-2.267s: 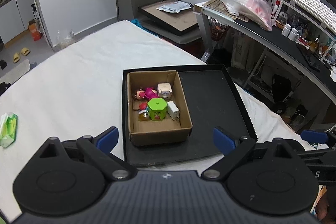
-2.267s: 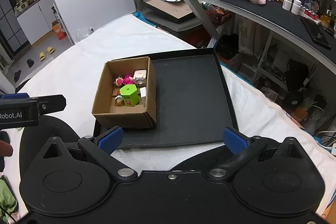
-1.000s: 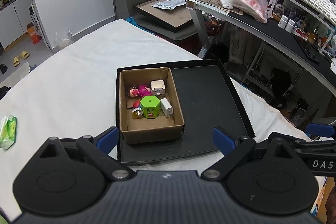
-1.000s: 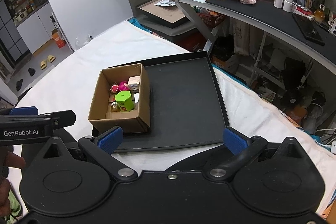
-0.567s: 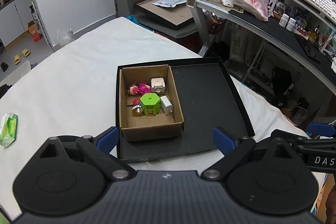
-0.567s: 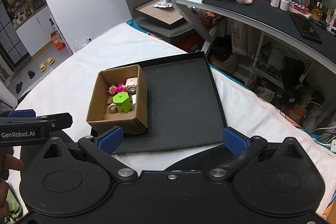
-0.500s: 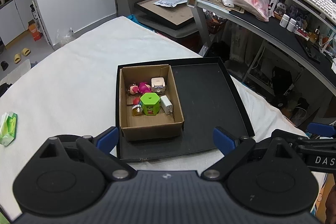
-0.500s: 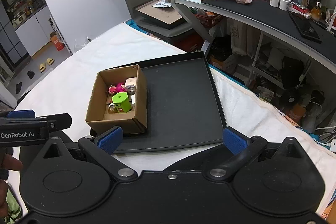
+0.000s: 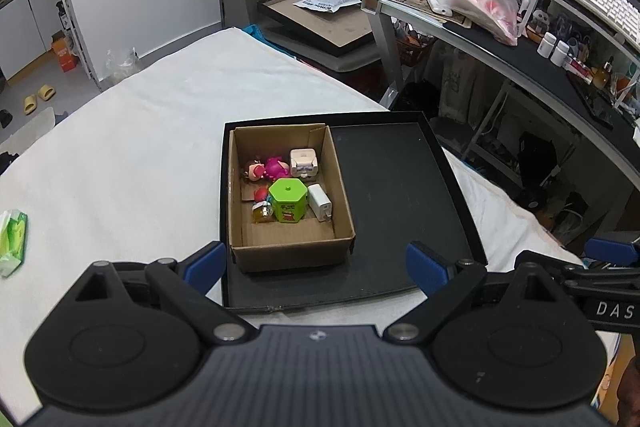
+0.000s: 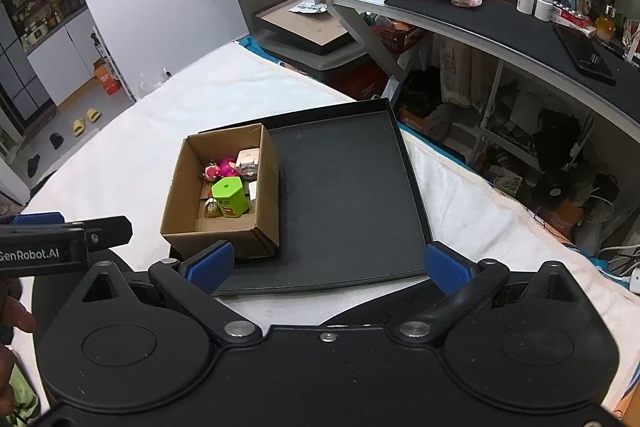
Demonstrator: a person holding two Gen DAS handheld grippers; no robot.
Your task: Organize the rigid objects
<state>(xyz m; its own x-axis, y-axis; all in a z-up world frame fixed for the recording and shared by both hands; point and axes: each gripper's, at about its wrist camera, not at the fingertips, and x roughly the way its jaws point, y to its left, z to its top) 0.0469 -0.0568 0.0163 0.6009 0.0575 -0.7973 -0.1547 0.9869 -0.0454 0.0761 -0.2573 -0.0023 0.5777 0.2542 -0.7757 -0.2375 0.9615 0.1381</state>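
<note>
We hold both grippers above the near edge of the black tray [image 9: 400, 187], each with its fingers spread wide and nothing between them. The cardboard box [image 9: 290, 255] sits in the tray's left half on the white bed [image 9: 120, 167], its long axis running away from us. Inside lie a green hexagonal container [image 9: 288, 201], a white charger [image 9: 319, 202], a pink figurine [image 9: 276, 167], a small beige cube toy [image 9: 303, 162] and a little amber bottle [image 9: 262, 213]. The box lies straight ahead of the left gripper [image 9: 314, 267], whereas from the right gripper [image 10: 326, 267] it sits ahead and to the left. We judge the left one better placed to reach in, while the tray's bare right half lies before the right one.
</note>
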